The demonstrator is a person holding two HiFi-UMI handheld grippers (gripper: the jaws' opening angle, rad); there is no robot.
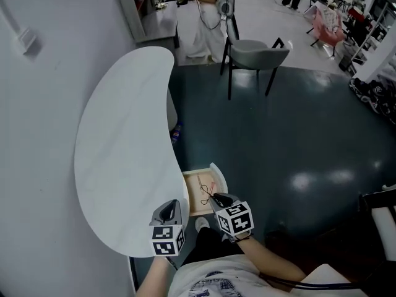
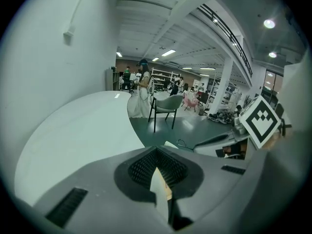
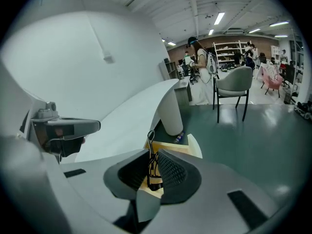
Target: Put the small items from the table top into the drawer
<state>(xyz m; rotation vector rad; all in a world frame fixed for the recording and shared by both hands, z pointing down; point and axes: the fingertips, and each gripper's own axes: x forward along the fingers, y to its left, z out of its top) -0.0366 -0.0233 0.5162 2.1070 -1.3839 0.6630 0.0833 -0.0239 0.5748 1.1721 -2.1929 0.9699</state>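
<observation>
Curved white desk [image 1: 124, 135], its drawer [image 1: 218, 177] pulled open at the edge. My right gripper [image 3: 148, 172] jaws pinch a black wire clip [image 3: 150, 147] over the drawer. My left gripper [image 2: 158, 172] jaws are closed together, empty.

I can read no word or number anywhere. My left gripper [image 1: 171, 205] and right gripper [image 1: 214, 197] bear only black-and-white square markers; the print on my shirt [image 1: 210, 285] is too blurred to make out.

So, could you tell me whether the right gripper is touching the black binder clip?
Touching. The right gripper view shows the right gripper closed on the binder clip, its pads pressing both sides of it.
</observation>
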